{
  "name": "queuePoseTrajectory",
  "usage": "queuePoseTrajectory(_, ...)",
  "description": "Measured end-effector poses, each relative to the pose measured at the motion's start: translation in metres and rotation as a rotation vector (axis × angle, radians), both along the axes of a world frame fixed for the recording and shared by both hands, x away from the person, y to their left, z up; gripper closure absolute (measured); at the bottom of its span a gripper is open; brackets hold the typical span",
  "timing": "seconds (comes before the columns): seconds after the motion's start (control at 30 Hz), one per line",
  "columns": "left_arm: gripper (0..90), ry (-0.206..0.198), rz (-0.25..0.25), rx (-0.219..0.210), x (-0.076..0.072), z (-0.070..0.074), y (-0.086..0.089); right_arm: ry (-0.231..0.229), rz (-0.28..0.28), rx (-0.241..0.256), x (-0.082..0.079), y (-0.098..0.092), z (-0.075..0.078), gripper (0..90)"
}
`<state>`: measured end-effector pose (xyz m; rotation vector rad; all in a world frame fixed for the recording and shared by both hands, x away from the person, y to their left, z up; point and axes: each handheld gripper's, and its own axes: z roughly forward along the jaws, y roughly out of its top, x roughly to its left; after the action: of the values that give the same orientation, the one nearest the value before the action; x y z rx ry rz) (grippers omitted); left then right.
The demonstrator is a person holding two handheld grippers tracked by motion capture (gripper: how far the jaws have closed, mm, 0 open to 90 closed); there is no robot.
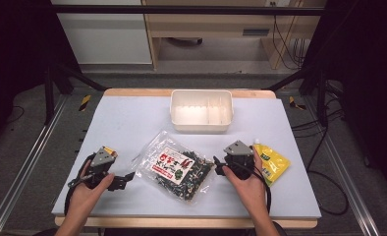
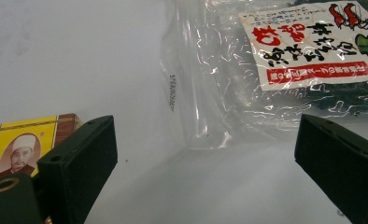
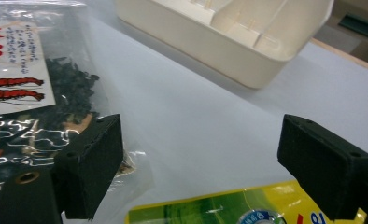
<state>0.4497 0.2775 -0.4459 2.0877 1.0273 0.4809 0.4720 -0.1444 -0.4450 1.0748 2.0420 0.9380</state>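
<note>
On the grey mat (image 1: 132, 118) I count one clear bag (image 1: 177, 168) of dark dried bits at centre, one white bin (image 1: 201, 110) behind it near the far edge, one yellow pouch (image 1: 271, 161) at right, one yellow box (image 2: 21, 147) by my left gripper. Two grippers, both mine. Left gripper (image 1: 125, 177) sits just left of the bag, jaws wide, nothing between them; in the left gripper view the bag's clear empty edge lies right ahead, label beyond. Right gripper (image 1: 217, 167) sits between bag and pouch, jaws wide too, nothing held; its left jaw is at the bag's corner, pouch just below. Bin has dividers, looks empty. Open mat between bag and bin, also at far left. Pouch lies near the mat's right edge.
</note>
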Motion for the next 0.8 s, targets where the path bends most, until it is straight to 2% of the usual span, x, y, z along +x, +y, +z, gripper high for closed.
queuePoseTrajectory(0.2, 7.9, 0.010, 0.003, -0.012, 0.0008, -0.0004, 0.0010, 0.020, -0.043, 0.041, 0.0025, -0.0079, -0.0004, 14.9)
queuePoseTrajectory(0.5, 13.1, 0.014, 0.009, -0.018, 0.0016, -0.0024, -0.0015, 0.043, -0.056, 0.048, 0.0035, -0.0086, -0.0022, 14.8)
queuePoseTrajectory(0.57, 19.9, 0.021, 0.008, -0.017, 0.0023, -0.0033, -0.0010, 0.051, -0.051, 0.048, 0.0039, -0.0071, -0.0031, 14.7)
queuePoseTrajectory(0.8, 30.1, 0.033, 0.028, -0.004, 0.0037, -0.0056, 0.0016, 0.069, -0.048, 0.042, 0.0039, -0.0052, -0.0046, 14.4)
